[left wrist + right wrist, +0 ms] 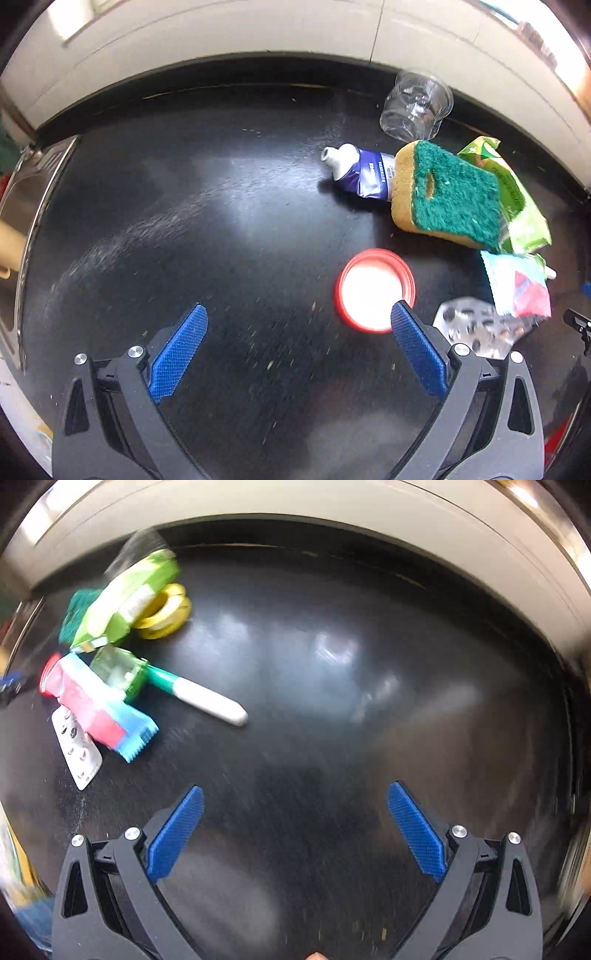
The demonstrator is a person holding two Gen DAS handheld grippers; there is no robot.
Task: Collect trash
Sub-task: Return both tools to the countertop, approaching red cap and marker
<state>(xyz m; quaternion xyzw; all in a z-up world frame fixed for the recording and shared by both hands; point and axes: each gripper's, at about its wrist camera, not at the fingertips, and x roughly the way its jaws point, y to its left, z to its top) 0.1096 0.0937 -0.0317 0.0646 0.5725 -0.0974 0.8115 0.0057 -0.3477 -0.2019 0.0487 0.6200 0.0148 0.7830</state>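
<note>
On a black counter (221, 221) lies a cluster of items: a red lid (375, 290), a squeezed blue-white tube (360, 171), a green-yellow sponge (448, 194), a green wrapper (517, 199), a red-blue wrapper (517, 284), a blister pack (476, 328) and a clear cup (415, 105). My left gripper (299, 314) is open and empty; its right finger overlaps the lid's edge. In the right wrist view my right gripper (295, 795) is open and empty, right of the red-blue wrapper (99, 709), blister pack (75, 749), green wrapper (125, 602) and a green-white marker (199, 696).
A steel sink (22, 206) lies at the counter's left edge. A white wall (258, 29) runs behind the counter. A yellow tape roll (166, 613) and a small green clear box (118, 672) sit among the litter. Bare counter (369, 701) stretches right of the cluster.
</note>
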